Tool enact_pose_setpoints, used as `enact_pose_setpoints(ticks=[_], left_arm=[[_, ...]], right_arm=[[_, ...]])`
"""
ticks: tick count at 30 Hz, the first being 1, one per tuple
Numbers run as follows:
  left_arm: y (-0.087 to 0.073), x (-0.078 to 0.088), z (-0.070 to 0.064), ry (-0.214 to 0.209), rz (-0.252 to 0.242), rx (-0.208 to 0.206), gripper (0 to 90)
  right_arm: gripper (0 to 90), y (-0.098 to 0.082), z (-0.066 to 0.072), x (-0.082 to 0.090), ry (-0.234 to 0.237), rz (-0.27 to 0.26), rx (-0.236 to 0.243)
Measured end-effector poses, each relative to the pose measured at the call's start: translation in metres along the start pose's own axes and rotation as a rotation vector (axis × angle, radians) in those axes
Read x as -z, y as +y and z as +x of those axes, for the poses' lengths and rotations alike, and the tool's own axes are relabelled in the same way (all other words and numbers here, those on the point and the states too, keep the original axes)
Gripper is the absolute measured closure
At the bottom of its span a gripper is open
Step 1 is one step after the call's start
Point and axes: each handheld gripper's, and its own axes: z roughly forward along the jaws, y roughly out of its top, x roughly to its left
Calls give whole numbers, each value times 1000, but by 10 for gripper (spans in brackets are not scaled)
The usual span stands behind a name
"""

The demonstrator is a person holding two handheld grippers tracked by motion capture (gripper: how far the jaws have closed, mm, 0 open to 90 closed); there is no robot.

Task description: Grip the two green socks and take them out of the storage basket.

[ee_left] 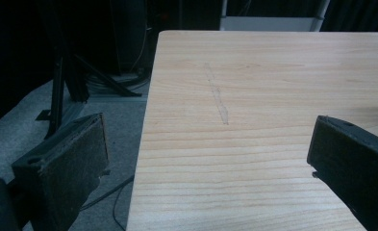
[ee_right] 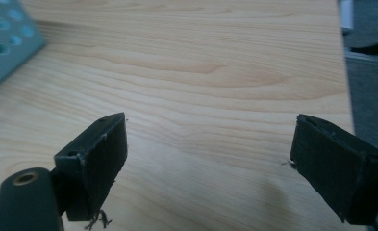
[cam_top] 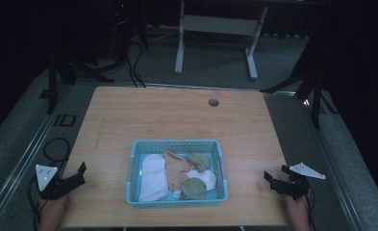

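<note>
Light-blue basket (cam_top: 134, 159) (perforated walls) holds white, tan and olive cloths (cam_top: 179, 175); pale woodgrain table (cam_top: 167, 115).

I see light wooden counter (cam_top: 177, 115), round grommet hole (cam_top: 213, 102) near far edge. Beyond it, white desk frame (cam_top: 215, 29) on grey floor (cam_top: 206, 67); black cables (cam_top: 133, 62) far left.

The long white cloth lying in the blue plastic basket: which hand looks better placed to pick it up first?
Probably the left. The long white cloth lies along the left side of the blue plastic basket, nearer the left gripper. Both it and the right gripper are open, holding nothing, but the right would have to reach across the other cloths.
</note>
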Motion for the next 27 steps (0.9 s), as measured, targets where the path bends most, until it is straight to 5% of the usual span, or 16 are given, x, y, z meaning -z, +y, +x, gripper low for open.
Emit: enact_pose_setpoints(ticks=[6, 16, 23, 27], left_arm=[[0, 0, 0, 0, 1, -1, 3], [0, 0, 0, 0, 0, 0, 3], [0, 0, 0, 0, 1, 1, 3], [0, 0, 0, 1, 0, 0, 3]], right_arm=[[126, 1, -1, 0, 118, 2, 53], [130, 7, 2, -4, 330, 152, 206], [126, 15, 2, 1, 369, 225, 240], [122, 20, 9, 5, 357, 290, 318]])
